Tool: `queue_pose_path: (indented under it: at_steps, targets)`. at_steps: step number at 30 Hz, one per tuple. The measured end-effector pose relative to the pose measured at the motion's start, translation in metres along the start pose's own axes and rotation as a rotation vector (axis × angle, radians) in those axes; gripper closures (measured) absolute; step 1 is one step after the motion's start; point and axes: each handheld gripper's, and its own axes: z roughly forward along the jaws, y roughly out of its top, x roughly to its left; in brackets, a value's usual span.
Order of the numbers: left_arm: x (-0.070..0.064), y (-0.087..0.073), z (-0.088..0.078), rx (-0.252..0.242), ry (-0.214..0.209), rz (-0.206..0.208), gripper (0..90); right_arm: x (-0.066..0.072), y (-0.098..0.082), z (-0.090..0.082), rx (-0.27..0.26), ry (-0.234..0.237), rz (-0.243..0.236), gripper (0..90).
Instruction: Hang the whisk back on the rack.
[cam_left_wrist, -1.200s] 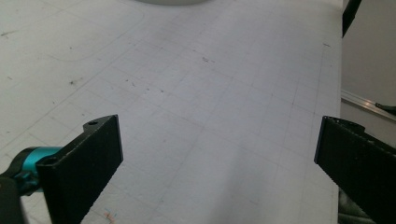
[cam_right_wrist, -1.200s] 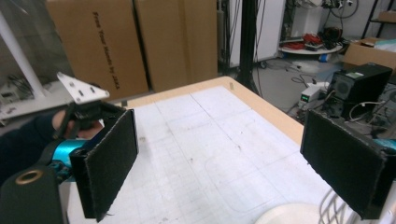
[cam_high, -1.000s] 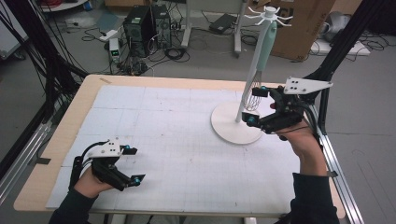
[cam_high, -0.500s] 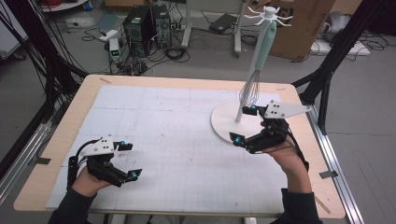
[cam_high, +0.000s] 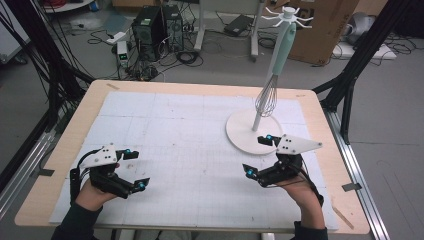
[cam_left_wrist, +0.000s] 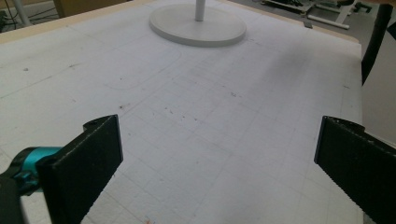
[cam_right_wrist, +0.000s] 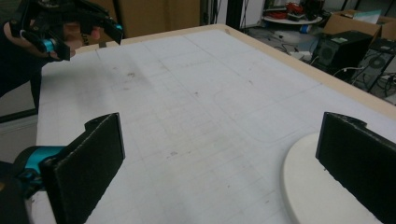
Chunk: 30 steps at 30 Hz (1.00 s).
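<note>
1. Where the high view looks down on it, a wooden-edged table carries a white gridded mat over most of its top.
2. Near the table's far right corner stands a white stand with a round base and a thin post rising from it.
3. A wire whisk with a pale green handle hangs from the hooked top of that stand, its wire end just above the base.
4. The left gripper, held in the person's left hand, sits near the table's near left corner, its jaws spread wide apart with nothing between them.
5. Seen in the left gripper view, those two black jaws frame bare mat, with the round base well apart at the far side.
6. The right gripper, held in the person's right hand, sits toward the near right part of the table, just beside the near edge of the round base.
7. Its jaws are also spread wide and grip nothing; a grey three-cornered plate tops it.
8. Seen in the right gripper view, the base's rim lies by one jaw, and the left gripper shows across the mat, well apart.
9. Beyond the table's far edge, on the floor, stand computer towers, loose cables and a cardboard box.
</note>
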Motion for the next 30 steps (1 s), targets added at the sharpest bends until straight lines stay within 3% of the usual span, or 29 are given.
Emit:
queue_pose_path:
  at_steps: [12,14,30]
  targets:
    - [0.002,-0.004,0.0,-0.018,-0.002,-0.007,1.6,0.006,-0.033,0.005,0.03,-0.002,0.041,0.3]
    - [0.002,-0.004,0.0,-0.016,-0.003,-0.005,1.7,0.006,-0.036,0.005,0.052,-0.01,0.044,0.3]
    - [0.002,-0.007,0.001,-0.025,-0.002,-0.006,1.7,0.009,-0.053,-0.008,0.057,0.001,0.067,0.3]
